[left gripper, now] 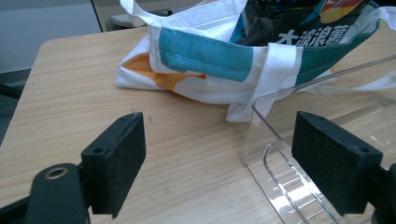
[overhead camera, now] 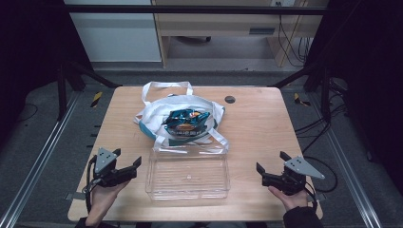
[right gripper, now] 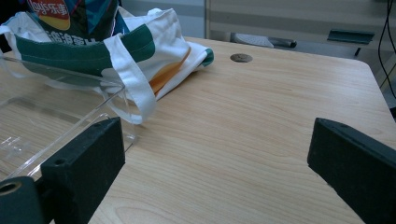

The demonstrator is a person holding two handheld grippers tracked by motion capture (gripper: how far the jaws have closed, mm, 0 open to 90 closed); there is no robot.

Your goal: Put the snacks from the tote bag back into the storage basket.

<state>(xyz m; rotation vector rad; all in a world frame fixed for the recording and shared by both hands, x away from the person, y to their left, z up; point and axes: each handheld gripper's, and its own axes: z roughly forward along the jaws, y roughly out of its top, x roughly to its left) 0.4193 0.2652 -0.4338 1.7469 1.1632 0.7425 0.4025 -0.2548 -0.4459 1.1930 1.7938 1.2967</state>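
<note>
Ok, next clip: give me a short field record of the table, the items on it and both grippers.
table: wooden table
bag: white tote bag with teal trim, lying at the table's middle, handles spread
bag contents: chip packet showing in the bag's mouth
container: clear plastic tray, empty, just in front of the bag
left gripper: open, holding nothing, left of the tray
right gripper: open, holding nothing, right of the tray

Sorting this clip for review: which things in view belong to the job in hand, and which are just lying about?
In the job: chip bag, white tote bag, clear plastic tray, both open claws, left and right.

Lying about: cables on the floor, round table hole.
</note>
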